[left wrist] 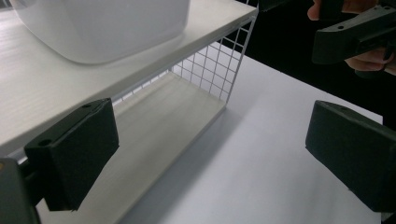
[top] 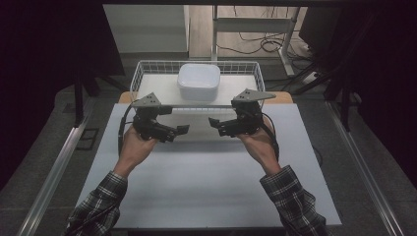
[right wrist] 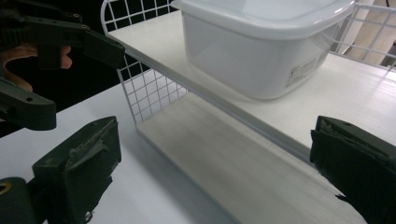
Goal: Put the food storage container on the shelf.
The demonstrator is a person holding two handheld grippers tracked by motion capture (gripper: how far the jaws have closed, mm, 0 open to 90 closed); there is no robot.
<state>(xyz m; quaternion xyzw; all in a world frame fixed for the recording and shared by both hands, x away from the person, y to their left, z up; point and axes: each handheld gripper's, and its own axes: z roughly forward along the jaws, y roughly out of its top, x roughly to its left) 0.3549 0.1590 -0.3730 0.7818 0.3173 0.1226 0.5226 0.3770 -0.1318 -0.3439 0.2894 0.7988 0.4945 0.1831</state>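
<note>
High view: the white lidded container (top: 198, 81) sits on the upper shelf of a white wire rack (top: 142, 69), just beyond both grippers and between them.
Container in the gripper views: its top and left side are cut off in the left gripper view (left wrist: 100, 28); in the right gripper view (right wrist: 261, 42) the lid's far edge runs out of the picture.
Label: a small printed sticker on the container's side wall, lower right corner, in the right gripper view; the writing is too small to read.
Rack shelves: upper shelf (right wrist: 187, 70) and lower shelf (right wrist: 233, 158) both show ahead of the right gripper's jaws; the rack's far side is cut off.
Left gripper (top: 173, 132): jaws wide apart, holding nothing, pointing toward the right gripper.
Right gripper (top: 219, 124): jaws wide apart, holding nothing, pointing toward the left one.
Hands: left hand (top: 136, 145) and right hand (top: 258, 142) grip the handles; plaid sleeves (top: 290, 199) are cut off at the bottom edge.
Table (top: 206, 182): white top under both grippers.
Surroundings: dark and hard to make out.
</note>
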